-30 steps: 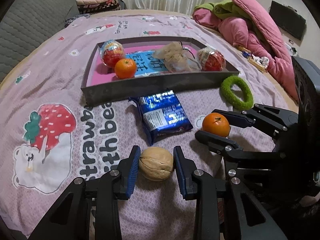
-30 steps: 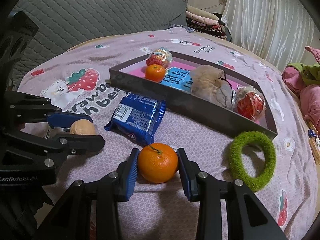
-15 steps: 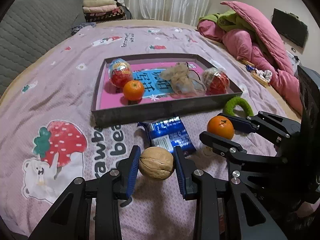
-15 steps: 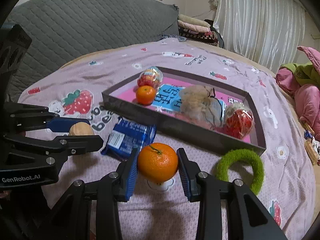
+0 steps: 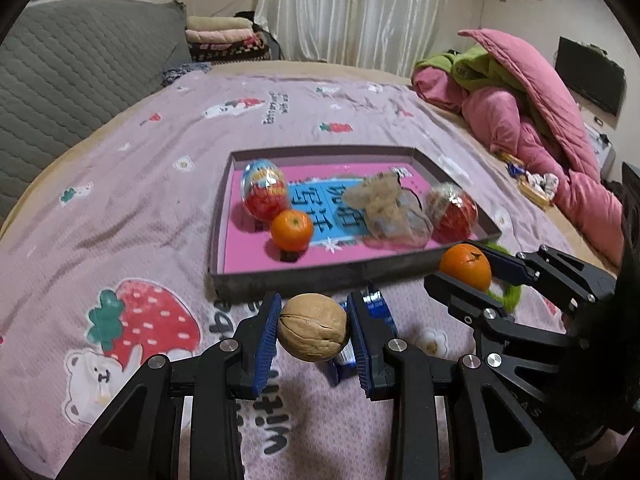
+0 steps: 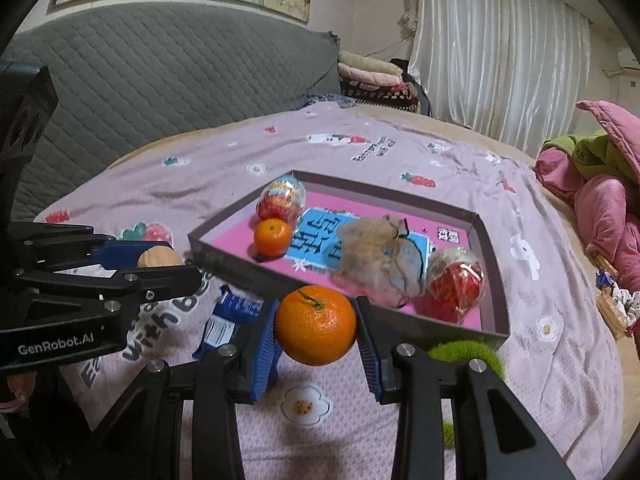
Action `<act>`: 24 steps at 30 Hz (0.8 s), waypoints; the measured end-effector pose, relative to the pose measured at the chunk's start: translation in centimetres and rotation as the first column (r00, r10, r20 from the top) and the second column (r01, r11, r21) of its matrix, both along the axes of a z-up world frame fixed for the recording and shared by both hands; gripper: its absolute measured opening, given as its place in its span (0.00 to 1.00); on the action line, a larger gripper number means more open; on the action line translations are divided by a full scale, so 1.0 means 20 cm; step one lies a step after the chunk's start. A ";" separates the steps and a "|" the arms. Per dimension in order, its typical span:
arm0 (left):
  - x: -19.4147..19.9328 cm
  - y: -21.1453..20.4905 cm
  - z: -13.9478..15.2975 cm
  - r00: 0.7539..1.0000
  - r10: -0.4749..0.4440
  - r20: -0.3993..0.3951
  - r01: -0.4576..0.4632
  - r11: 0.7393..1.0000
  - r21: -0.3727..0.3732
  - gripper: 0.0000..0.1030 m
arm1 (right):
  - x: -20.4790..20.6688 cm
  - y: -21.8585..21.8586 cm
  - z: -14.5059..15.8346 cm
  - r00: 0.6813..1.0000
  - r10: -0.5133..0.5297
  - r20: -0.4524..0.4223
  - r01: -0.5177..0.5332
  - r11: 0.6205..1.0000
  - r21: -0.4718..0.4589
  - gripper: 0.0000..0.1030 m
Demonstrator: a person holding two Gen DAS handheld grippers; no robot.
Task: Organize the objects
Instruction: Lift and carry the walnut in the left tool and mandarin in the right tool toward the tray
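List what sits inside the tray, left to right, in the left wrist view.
Foil-wrapped egg → tangerine → mesh pouch → red wrapped ball, all inside the tray.

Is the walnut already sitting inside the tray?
No, the walnut is clamped in the left gripper above the bedspread, on the near side of the tray.

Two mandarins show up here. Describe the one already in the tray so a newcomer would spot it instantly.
Find the grey-walled tray with the pink floor on the bedspread. At its left end a small mandarin sits on the floor, just in front of the foil-wrapped egg. Unlike the other mandarin, clamped in the right tool, nothing grips it.
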State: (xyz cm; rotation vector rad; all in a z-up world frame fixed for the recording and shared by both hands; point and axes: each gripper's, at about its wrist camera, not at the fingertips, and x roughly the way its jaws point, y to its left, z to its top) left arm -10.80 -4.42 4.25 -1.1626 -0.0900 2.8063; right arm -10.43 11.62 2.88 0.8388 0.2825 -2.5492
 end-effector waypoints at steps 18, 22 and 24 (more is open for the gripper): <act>-0.06 0.04 0.08 0.996 0.023 -0.091 -0.028 0.998 -0.054 0.34 | -0.02 0.05 0.10 0.994 -0.062 -0.092 0.059 0.998 -0.032 0.37; -0.09 0.02 0.09 0.994 0.034 -0.104 -0.040 0.998 -0.053 0.34 | -0.02 0.06 0.12 0.992 -0.075 -0.104 0.071 0.997 -0.040 0.37; -0.10 0.00 0.10 0.993 0.040 -0.107 -0.046 0.998 -0.051 0.34 | -0.01 0.06 0.13 0.990 -0.082 -0.112 0.077 0.996 -0.048 0.37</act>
